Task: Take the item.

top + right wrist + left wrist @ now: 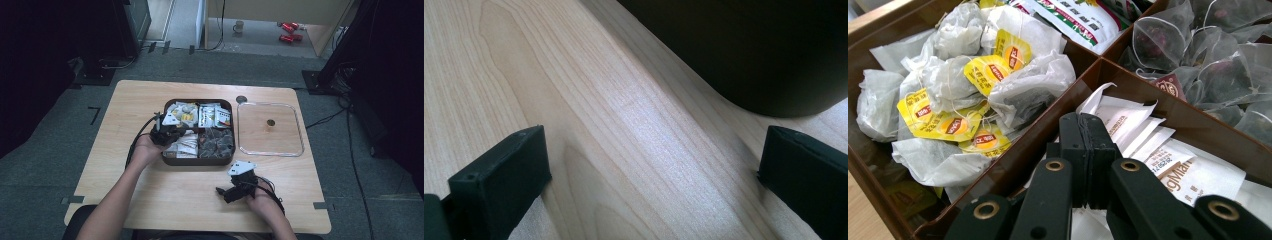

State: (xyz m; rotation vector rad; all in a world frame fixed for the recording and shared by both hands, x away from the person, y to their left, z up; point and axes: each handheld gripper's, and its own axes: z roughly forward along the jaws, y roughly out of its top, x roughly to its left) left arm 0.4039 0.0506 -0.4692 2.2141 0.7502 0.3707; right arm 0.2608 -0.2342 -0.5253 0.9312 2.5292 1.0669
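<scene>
A brown four-part tray (167, 159) sits mid-table. Its compartments hold paper tea bags with yellow tags (988, 72), printed green and white packets (1083, 17), white paper sachets (1168, 160) and mesh pyramid tea bags (1208, 65). My left gripper (174, 135) hovers over the tray's left half; its jaws (1082, 122) are shut above the divider, just over the white sachets, with nothing seen between them. My right gripper (224, 194) rests low over the bare table in front of the tray, its jaws (649, 165) wide open and empty. The tray's dark corner (749, 50) lies just beyond them.
A clear square lid or dish (270, 129) lies to the right of the tray. The wooden table (125, 180) has open room at the left and front. On the floor beyond stand a mug (239, 26) and red items (289, 31).
</scene>
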